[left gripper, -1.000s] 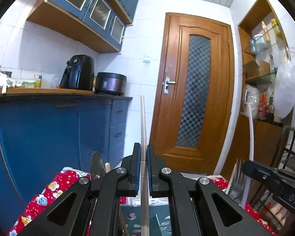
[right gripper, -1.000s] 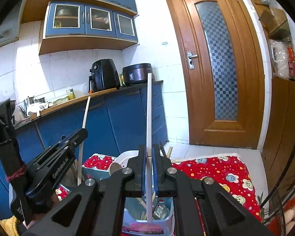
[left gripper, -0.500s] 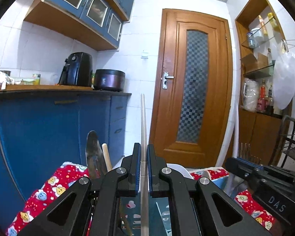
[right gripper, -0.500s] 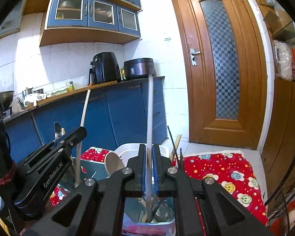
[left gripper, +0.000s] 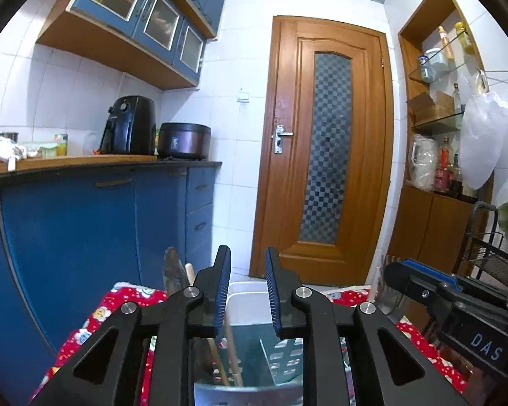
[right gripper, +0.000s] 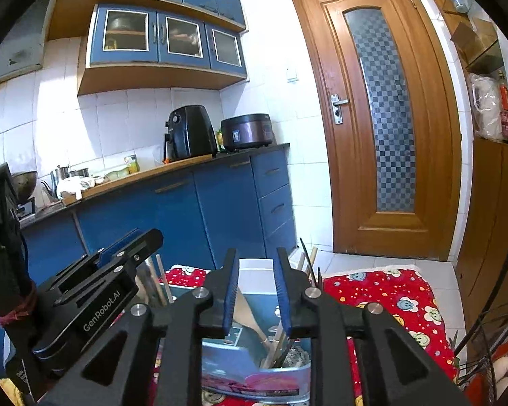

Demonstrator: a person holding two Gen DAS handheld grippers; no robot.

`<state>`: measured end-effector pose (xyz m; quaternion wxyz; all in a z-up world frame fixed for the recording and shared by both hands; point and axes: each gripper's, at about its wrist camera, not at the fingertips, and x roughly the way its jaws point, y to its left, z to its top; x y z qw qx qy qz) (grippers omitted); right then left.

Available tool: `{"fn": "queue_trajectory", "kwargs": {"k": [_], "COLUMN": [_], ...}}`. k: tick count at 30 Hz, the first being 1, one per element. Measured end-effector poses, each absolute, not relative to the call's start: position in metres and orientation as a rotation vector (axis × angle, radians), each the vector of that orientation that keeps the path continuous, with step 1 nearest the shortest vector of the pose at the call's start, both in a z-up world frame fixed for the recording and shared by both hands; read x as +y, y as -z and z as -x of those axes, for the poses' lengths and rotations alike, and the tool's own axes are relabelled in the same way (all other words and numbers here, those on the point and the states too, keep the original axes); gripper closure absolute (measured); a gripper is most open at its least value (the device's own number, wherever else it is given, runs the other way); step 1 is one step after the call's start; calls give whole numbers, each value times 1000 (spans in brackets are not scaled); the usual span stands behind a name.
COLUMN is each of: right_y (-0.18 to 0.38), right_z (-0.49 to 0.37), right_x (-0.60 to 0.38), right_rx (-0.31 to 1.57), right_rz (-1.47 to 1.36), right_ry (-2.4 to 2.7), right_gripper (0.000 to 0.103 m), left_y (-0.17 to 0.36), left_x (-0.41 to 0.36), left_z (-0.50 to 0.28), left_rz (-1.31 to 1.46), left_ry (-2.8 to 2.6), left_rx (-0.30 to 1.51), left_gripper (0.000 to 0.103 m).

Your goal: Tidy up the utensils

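Note:
My left gripper [left gripper: 245, 264] is open and empty, right above a teal utensil holder [left gripper: 254, 348] with a white bin [left gripper: 244, 299] behind it. Wooden sticks [left gripper: 232, 355] and a dark spatula [left gripper: 172, 274] stand in the holder. My right gripper [right gripper: 256, 267] is open and empty over the same holder [right gripper: 250, 358], where a wooden spoon [right gripper: 249, 311] and chopsticks [right gripper: 277, 341] lean. The right gripper body [left gripper: 450, 308] shows at the right of the left wrist view; the left gripper body [right gripper: 94, 291] shows at the left of the right wrist view.
The holder stands on a red patterned cloth [right gripper: 389, 294]. Blue kitchen cabinets [left gripper: 84, 223] with an air fryer [left gripper: 128, 125] and a cooker [left gripper: 184, 140] are to the left. A wooden door [left gripper: 325, 149] is ahead. A wire rack [left gripper: 491, 257] stands on the right.
Both grippers were shut on long thin utensils held upright; both have opened and the utensils are no longer between the fingers. Both grippers sit lower and closer to the holder.

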<state>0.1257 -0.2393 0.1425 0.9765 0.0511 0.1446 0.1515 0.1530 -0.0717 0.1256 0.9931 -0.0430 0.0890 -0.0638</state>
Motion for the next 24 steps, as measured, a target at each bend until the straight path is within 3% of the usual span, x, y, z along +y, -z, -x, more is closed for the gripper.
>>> {"fn": "queue_trajectory", "kwargs": {"k": [16, 18, 20, 24], "right_y": [-164, -161, -159, -152], "right_z": [-45, -33, -24, -2], "right_x": [-237, -236, -235, -231], "right_rx": [303, 314, 320, 327], "right_rz": [-137, -147, -154, -150], "right_ry": [-291, -298, -299, -309], "right_gripper": [69, 66, 61, 50], "left_y": [-154, -155, -155, -152], "left_x": [-43, -39, -36, -36], "left_z": [-76, -65, -52, -29], "left_rz": [82, 78, 68, 34], "left_ry": [134, 141, 140, 136], "left_rx": [253, 259, 261, 275], "left_gripper": [80, 73, 57, 45]}}
